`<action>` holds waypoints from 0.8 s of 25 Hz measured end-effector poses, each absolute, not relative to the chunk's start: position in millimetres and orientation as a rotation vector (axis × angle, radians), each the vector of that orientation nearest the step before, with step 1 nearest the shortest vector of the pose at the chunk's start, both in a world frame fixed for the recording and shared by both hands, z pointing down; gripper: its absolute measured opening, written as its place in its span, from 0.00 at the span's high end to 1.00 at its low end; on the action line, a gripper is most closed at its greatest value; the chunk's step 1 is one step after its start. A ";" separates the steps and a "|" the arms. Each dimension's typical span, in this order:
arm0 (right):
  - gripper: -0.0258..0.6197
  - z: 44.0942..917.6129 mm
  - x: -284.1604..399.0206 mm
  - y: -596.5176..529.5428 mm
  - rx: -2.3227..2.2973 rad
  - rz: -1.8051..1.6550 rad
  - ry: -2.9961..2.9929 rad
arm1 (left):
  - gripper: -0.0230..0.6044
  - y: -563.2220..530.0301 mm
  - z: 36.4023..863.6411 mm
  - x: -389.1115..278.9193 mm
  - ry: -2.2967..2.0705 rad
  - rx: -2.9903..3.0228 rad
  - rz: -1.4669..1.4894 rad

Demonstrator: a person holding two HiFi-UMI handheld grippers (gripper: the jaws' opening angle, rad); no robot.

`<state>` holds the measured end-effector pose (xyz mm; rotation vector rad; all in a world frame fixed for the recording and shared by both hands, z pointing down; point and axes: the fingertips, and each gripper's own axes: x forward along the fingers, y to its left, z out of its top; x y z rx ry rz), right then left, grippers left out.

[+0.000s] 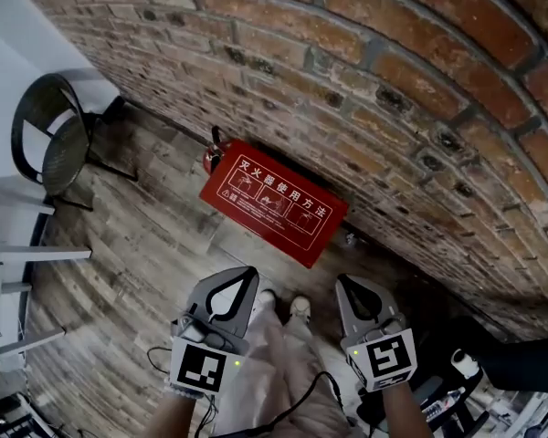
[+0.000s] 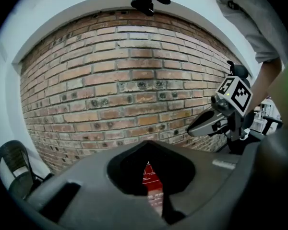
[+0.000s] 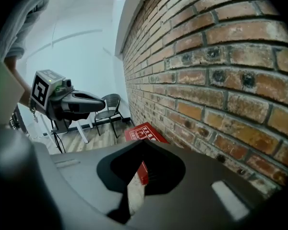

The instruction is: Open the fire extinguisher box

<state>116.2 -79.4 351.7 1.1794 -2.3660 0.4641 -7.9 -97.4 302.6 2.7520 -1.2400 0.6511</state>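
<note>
- Brick wall (image 1: 365,80) fills the upper right of the head view, and a wood-plank floor (image 1: 146,245) runs along its foot. A black chair (image 1: 50,135) stands at the upper left.
- We see the red fire extinguisher box (image 1: 274,203) at mid-frame, on the floor tight against the wall. Its printed face is turned up toward us.
- What looks like an extinguisher's red top (image 1: 214,156) pokes out just beside the box's upper-left end.
- Our left gripper (image 1: 244,276) hangs at the lower left of centre. Its jaws are together at the tips, with nothing between them.
- Our right gripper (image 1: 346,284) hangs at the lower right of centre, jaws likewise closed and empty.
- Both point toward the box, but both are well apart from it.
- Our shoes (image 1: 283,304) show between the two grippers, just short of the box.
- We judge the task not yet begun: the box looks closed and nothing touches it.
- What is left is to reach the box, find its lid edge or latch, which we cannot make out, and swing the lid open.
</note>
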 end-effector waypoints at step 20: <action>0.66 516.8 98.2 -71.8 0.992 0.790 -2.353 | 0.97 -95.6 470.4 -11.4 -1.197 2.553 0.535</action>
